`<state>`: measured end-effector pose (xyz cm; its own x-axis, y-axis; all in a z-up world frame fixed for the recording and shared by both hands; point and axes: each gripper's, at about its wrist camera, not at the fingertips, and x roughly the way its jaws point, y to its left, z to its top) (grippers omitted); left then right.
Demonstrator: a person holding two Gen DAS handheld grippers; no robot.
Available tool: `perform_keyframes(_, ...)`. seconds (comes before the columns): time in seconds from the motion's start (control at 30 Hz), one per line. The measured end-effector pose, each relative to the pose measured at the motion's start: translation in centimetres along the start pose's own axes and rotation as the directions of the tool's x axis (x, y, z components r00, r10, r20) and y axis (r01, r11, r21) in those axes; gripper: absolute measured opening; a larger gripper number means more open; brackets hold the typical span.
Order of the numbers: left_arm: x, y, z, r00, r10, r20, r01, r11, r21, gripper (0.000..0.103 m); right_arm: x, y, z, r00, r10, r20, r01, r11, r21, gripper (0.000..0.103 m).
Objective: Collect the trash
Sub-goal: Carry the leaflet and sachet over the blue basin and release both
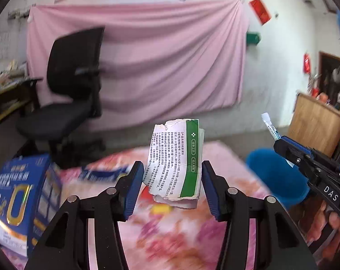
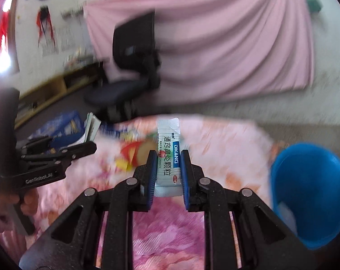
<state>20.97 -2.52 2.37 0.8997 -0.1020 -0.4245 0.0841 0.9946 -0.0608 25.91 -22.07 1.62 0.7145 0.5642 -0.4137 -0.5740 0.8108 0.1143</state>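
Item 1. Left tool (image 1: 170, 180): clamped across a torn, folded white-and-green printed cardboard packet (image 1: 176, 162), which stands upright between the pads, clear of the surface below.

Item 2. Right tool (image 2: 168, 171): clamped on a white foil sachet with blue label and black lettering (image 2: 168, 157), likewise upright and lifted.

Item 3. Pink floral-patterned cloth (image 2: 170, 225): spread beneath both tools; whether a bed or a counter is covered cannot be told. Blurred red-and-yellow scraps (image 2: 129, 155) are seen ahead, left of the right tool.

Item 4. Round blue plastic bin (image 2: 309, 193): at the cloth's right edge, right of both tools, mouth open.

Item 5. Blue printed carton (image 1: 19, 202): left of the left tool.

Item 6. Black office chair (image 1: 75, 78) and pink hanging sheet (image 1: 158, 51): well beyond.

Step judged: carry. Next, both pieces are to be swung rightward over the bin rim and let go; open room lies between.
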Motion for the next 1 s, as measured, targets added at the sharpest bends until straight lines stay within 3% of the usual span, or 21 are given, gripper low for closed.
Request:
perform_keyframes(0.07,-0.7,-1.3,1.0,0.998,-0.021,0.067,0.02,1.0,0.023,0.046,-2.0,-0.6,0.5,0.995,-0.026,0.098,0.026,1.0,0.002,0.049)
perform_keyframes(0.17,-1.5,-3.7,2.4,0.985,-0.064,0.158,0.053,0.996,0.073,0.046,-4.8,-2.1,0.9,0.97,-0.077,0.231,0.07,0.997,0.036,0.049)
perform_keyframes(0.3,-1.5,-7.1,3.6,0.962,-0.133,0.239,0.098,0.984,0.151,0.046,-8.1,-3.7,0.9,0.905,-0.205,0.374,0.195,0.979,0.064,0.049)
perform_keyframes(0.4,-0.4,-9.5,4.2,0.945,-0.199,0.258,0.152,0.969,0.193,0.046,-10.0,-4.8,0.5,0.856,-0.296,0.424,0.292,0.953,0.077,0.049)
perform_keyframes(0.57,2.2,-13.8,4.2,0.921,-0.294,0.255,0.232,0.941,0.248,0.046,-12.1,-7.7,-0.7,0.812,-0.405,0.421,0.39,0.912,0.126,0.049)
perform_keyframes(0.73,4.4,-18.1,3.8,0.909,-0.36,0.211,0.294,0.912,0.286,0.046,-13.7,-10.8,-1.7,0.784,-0.495,0.374,0.449,0.869,0.208,0.049)
perform_keyframes(0.83,5.8,-19.8,3.9,0.911,-0.382,0.157,0.326,0.899,0.293,0.046,-13.9,-12.7,-2.1,0.777,-0.537,0.329,0.475,0.843,0.254,0.049)
perform_keyframes(1.0,9.3,-22.3,4.0,0.928,-0.372,-0.008,0.359,0.89,0.28,0.046,-13.4,-16.4,-3.5,0.789,-0.579,0.208,0.498,0.799,0.337,0.049)
